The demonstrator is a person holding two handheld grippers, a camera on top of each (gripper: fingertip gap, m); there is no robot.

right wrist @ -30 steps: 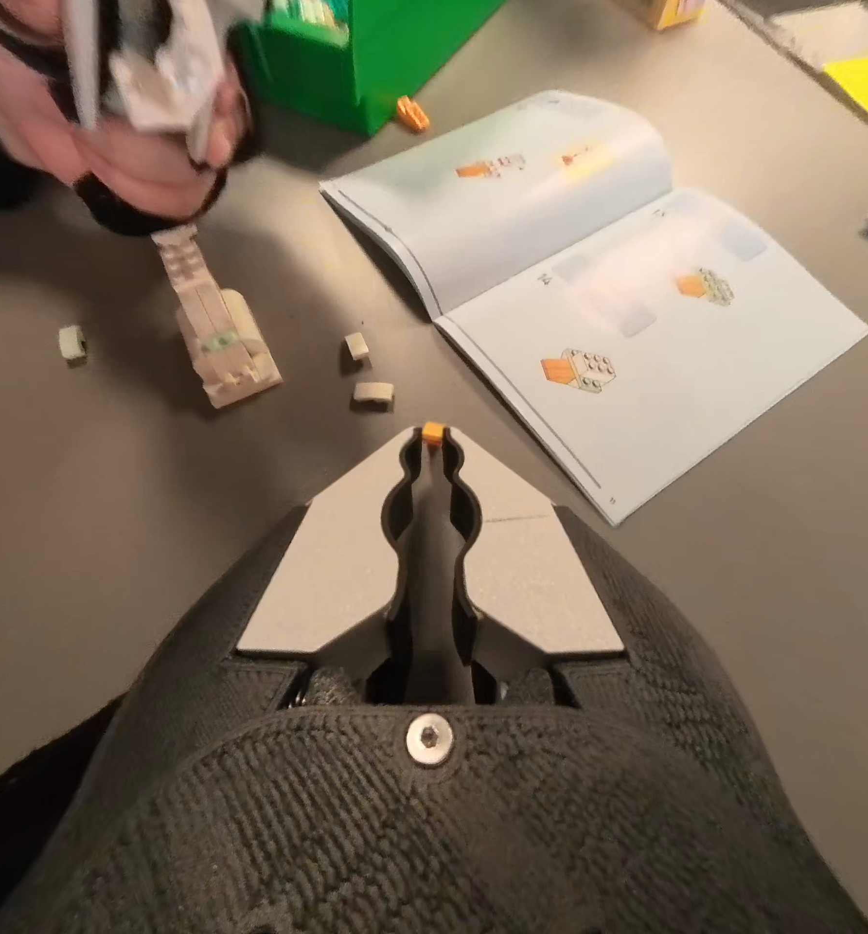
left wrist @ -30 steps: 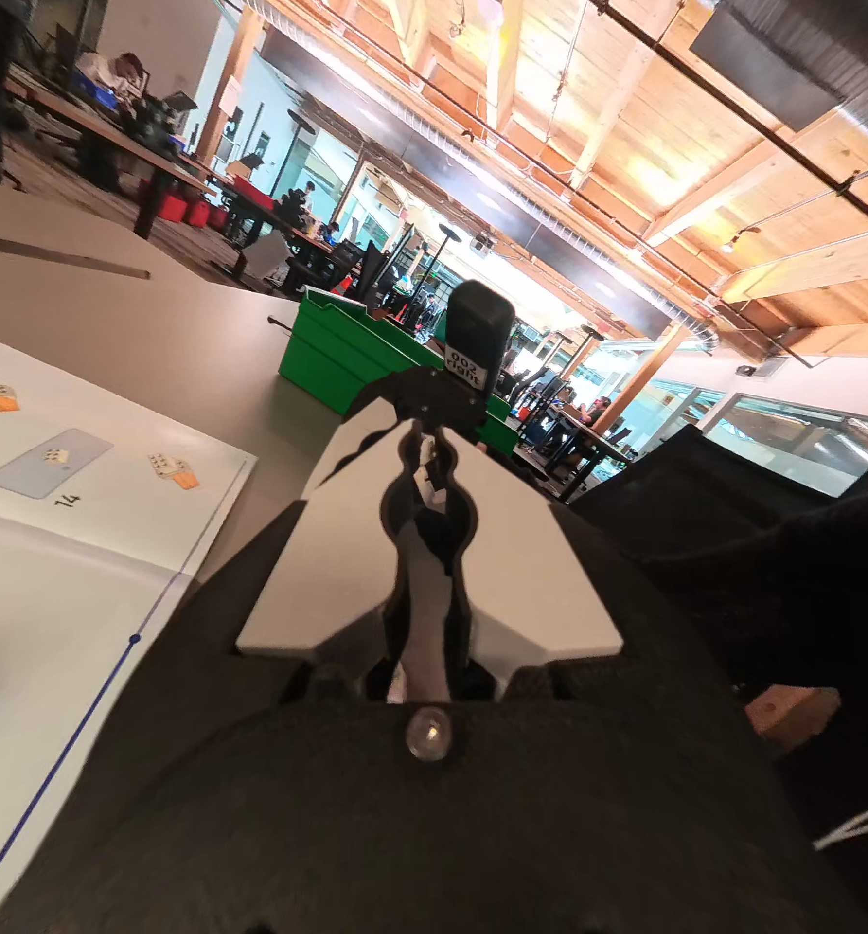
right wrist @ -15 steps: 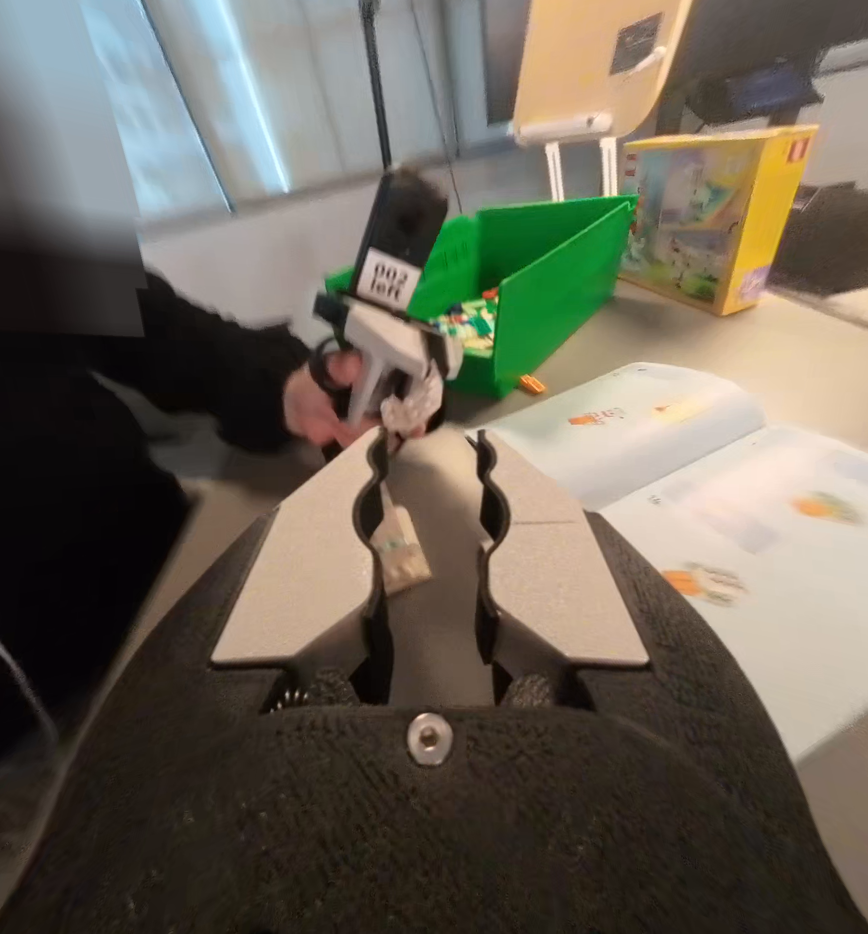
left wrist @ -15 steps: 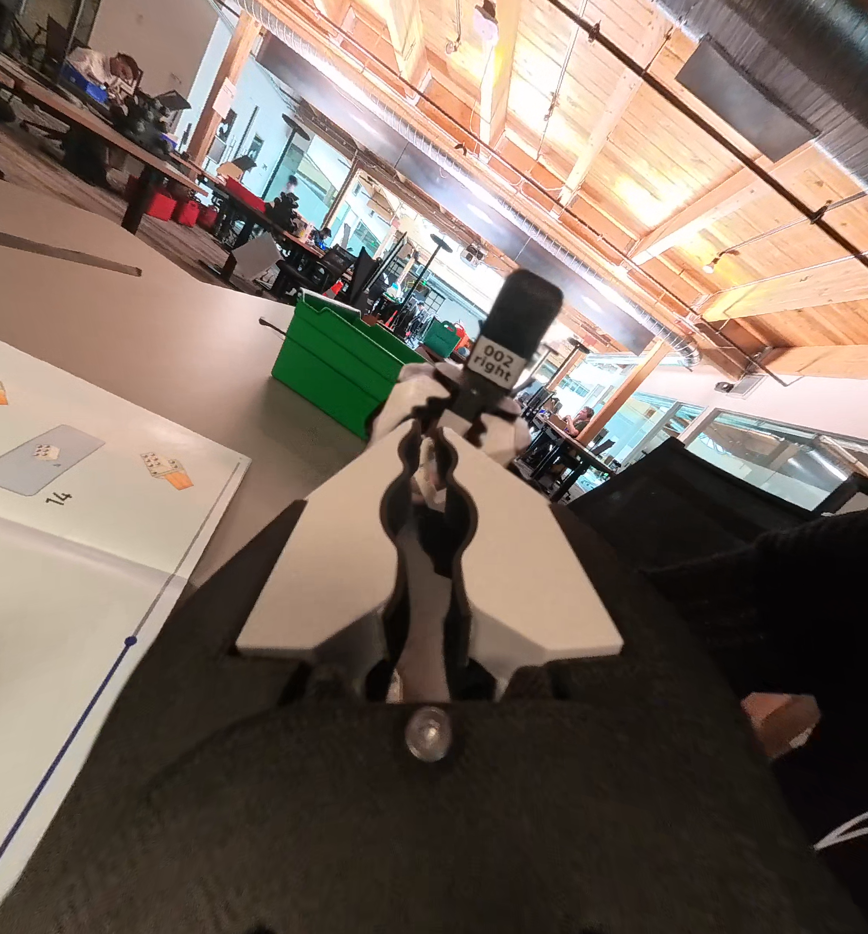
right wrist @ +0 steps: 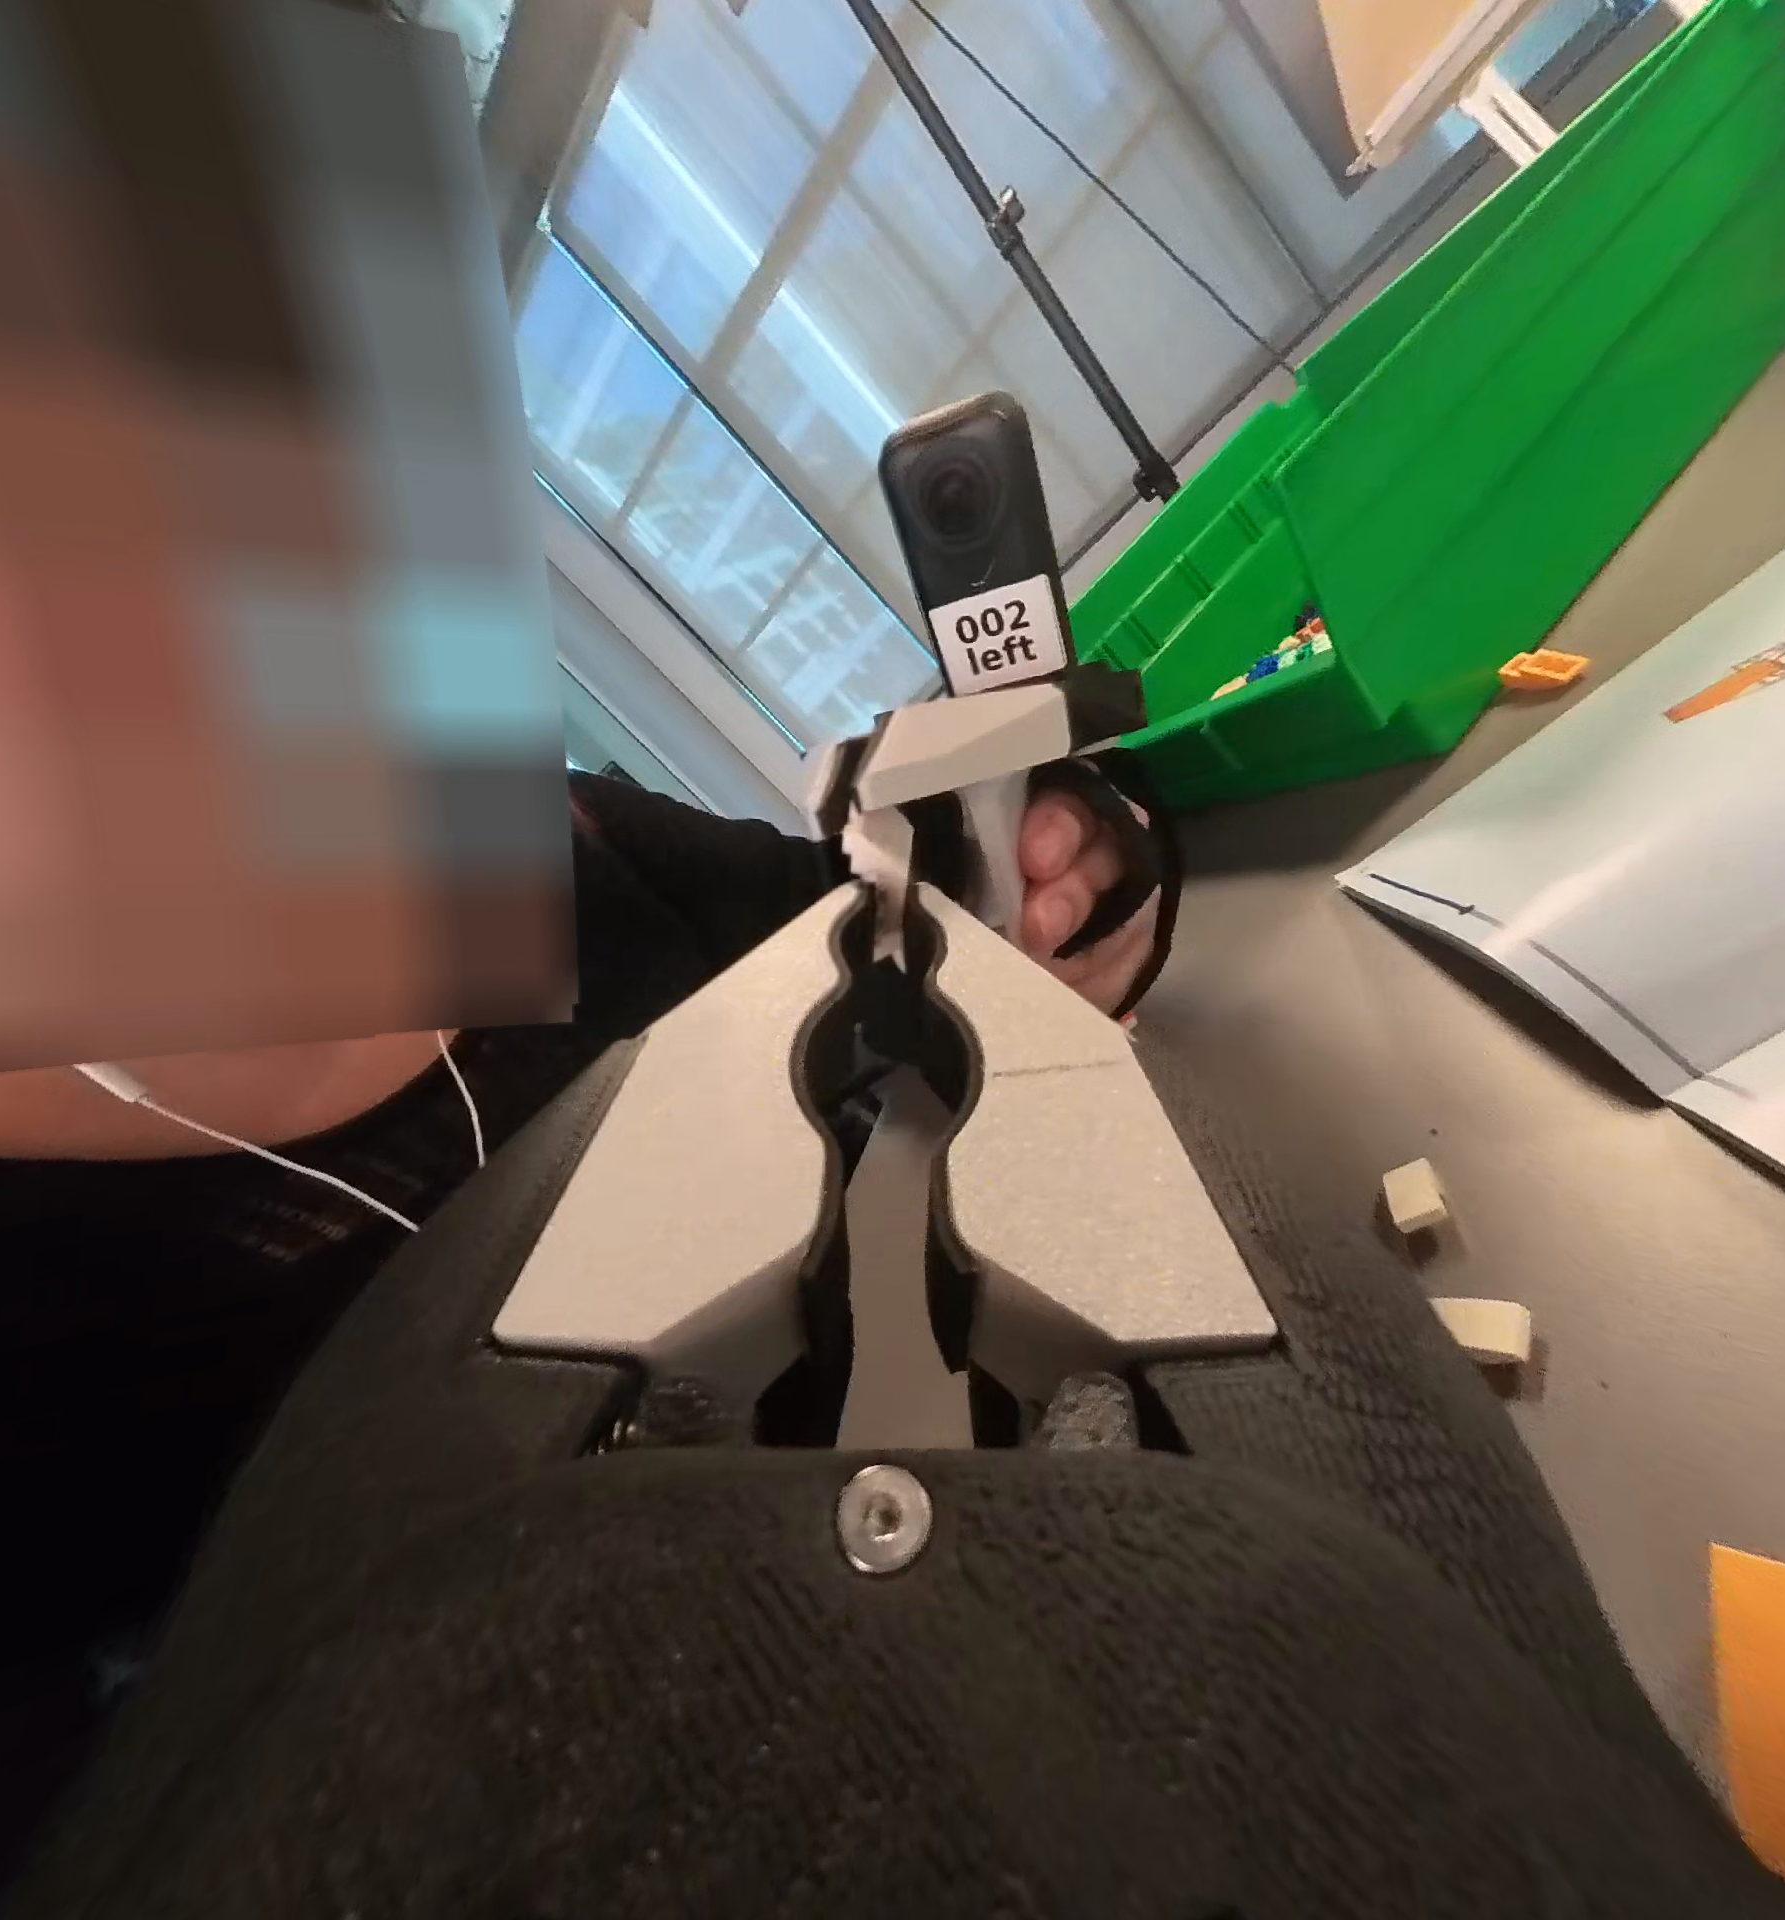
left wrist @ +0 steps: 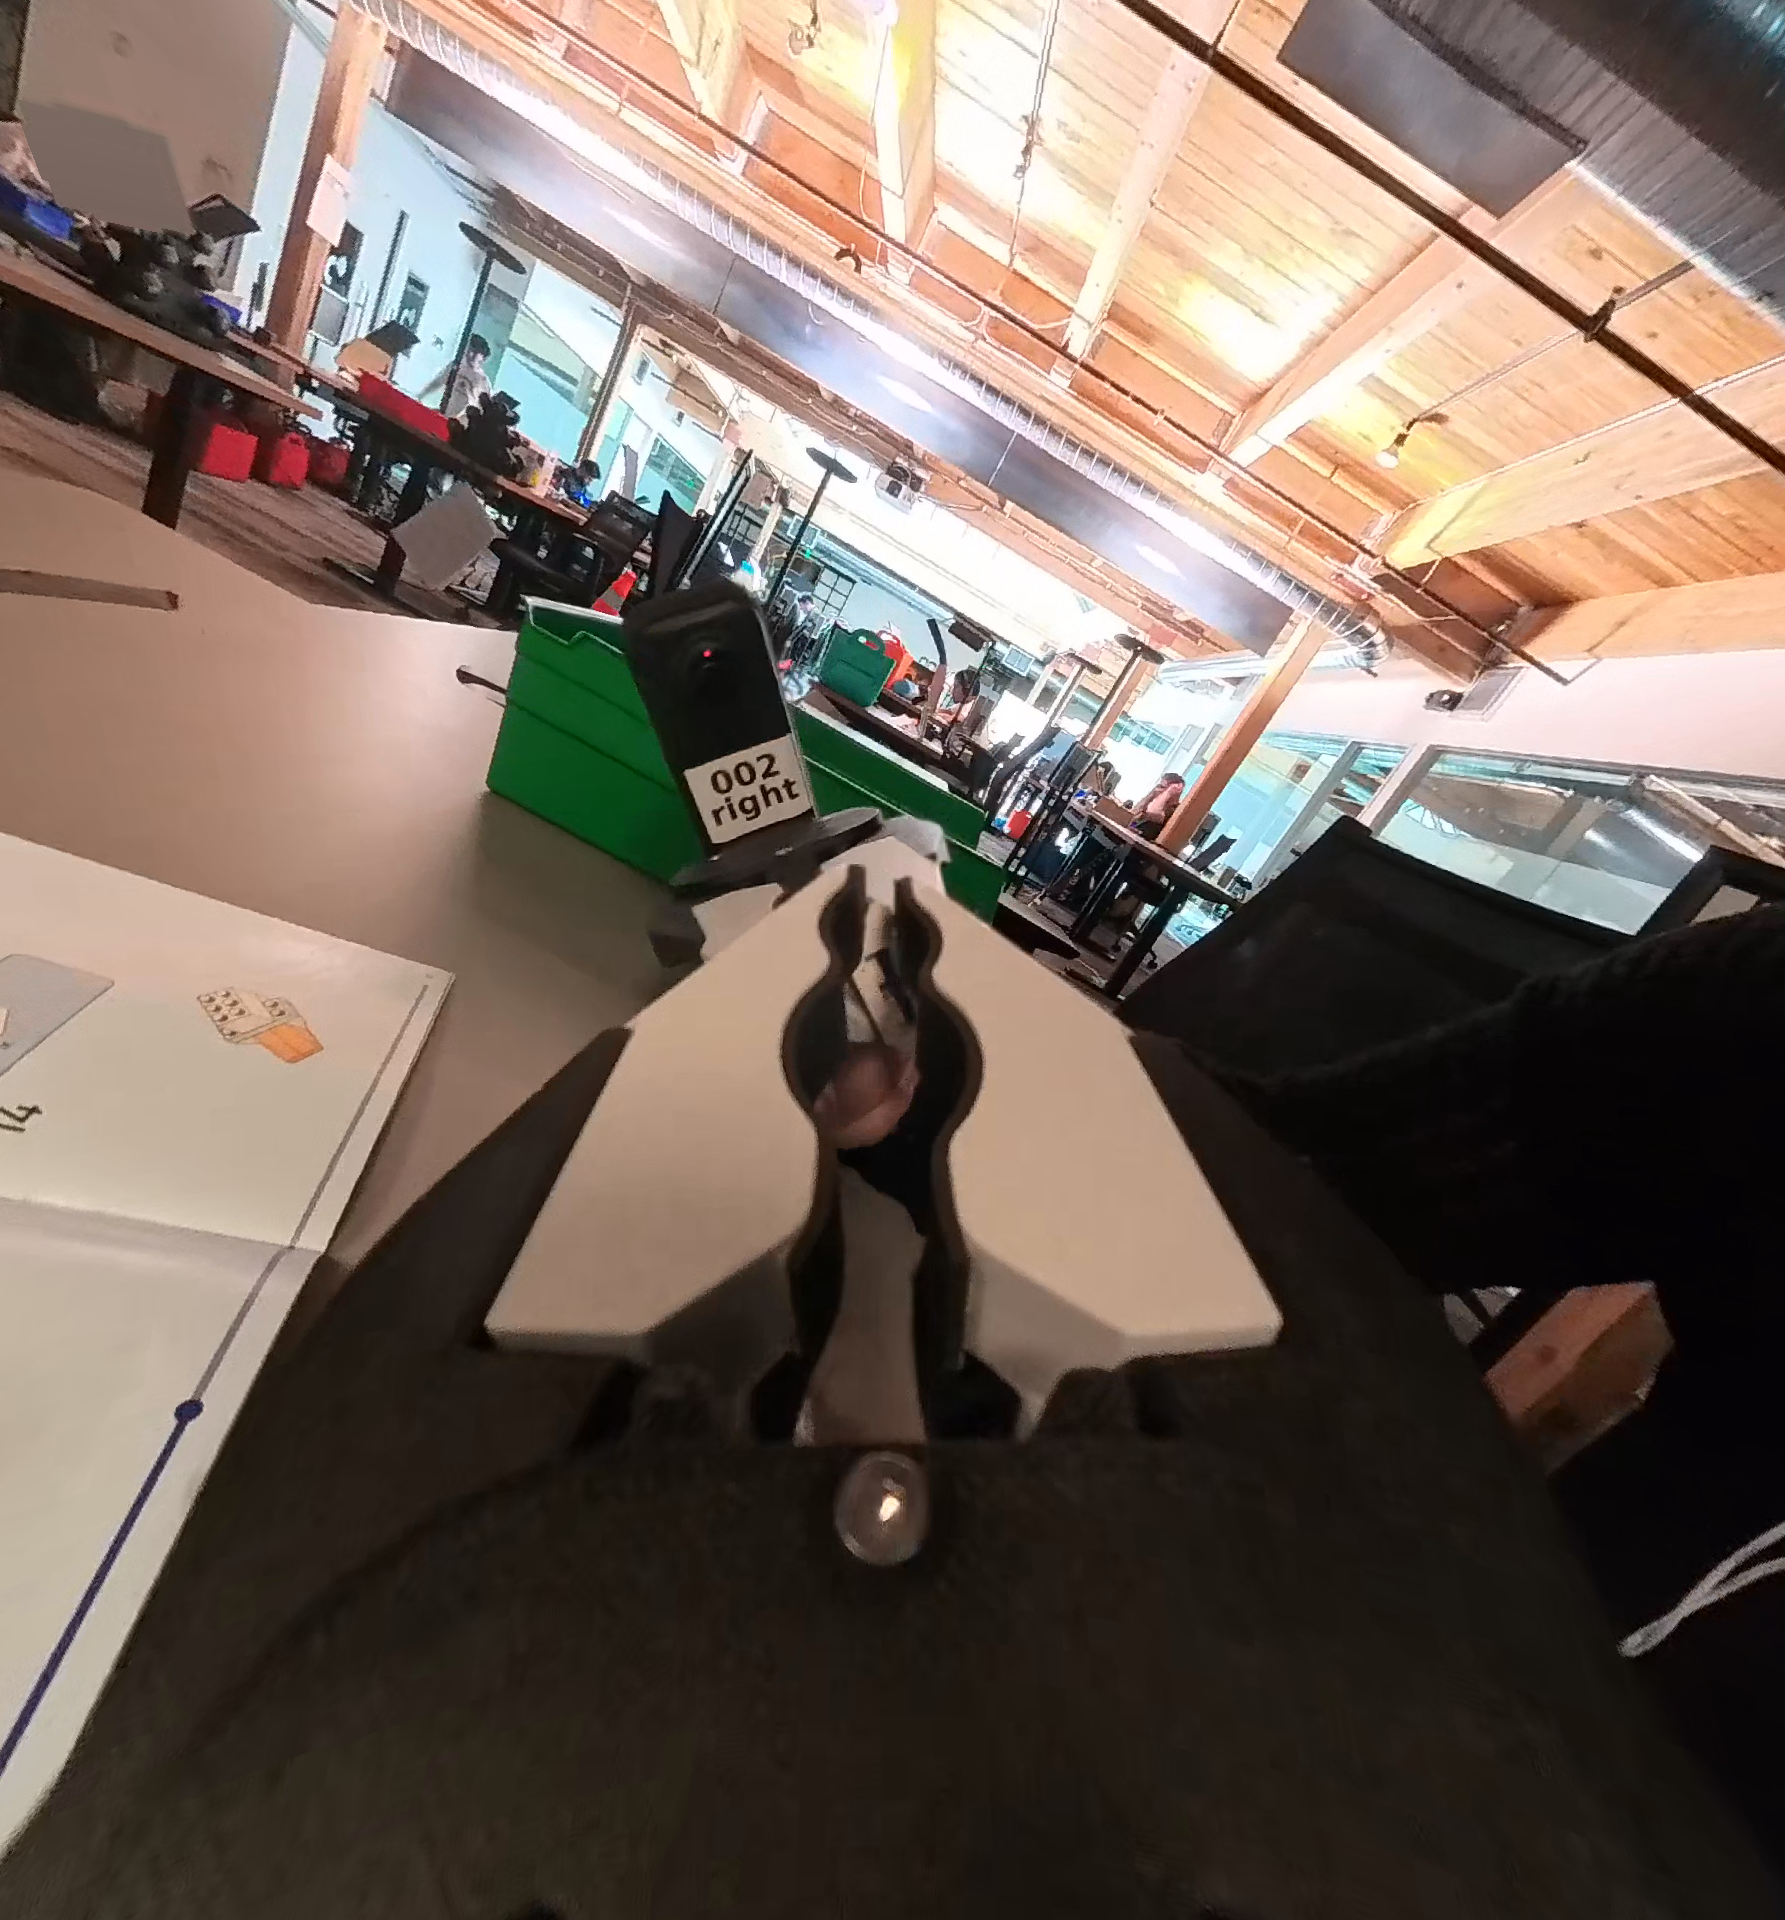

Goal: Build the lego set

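Two claws, the left gripper (left wrist: 872, 902) and the right gripper (right wrist: 883, 920), now grasp the white lego assembly (right wrist: 867, 860). We note the right one, lately open, has clenched; pressing parts together may follow.

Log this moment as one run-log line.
left gripper: shut on lego assembly | right gripper: shut on lego assembly, facing left | tan bricks: loose on table

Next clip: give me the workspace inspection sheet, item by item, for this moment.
Surface: grey table, matte.
Job's things: pale lego assembly held between both grippers; open booklet; green bin with bricks inside.
Clutter: two tan pieces and an orange piece loose on the table.
Grippers: left gripper and right gripper tip to tip, both closed on the assembly.
Cables: white earphone cord, clear of the grippers.
Surroundings: windows, black stand, timber ceiling.
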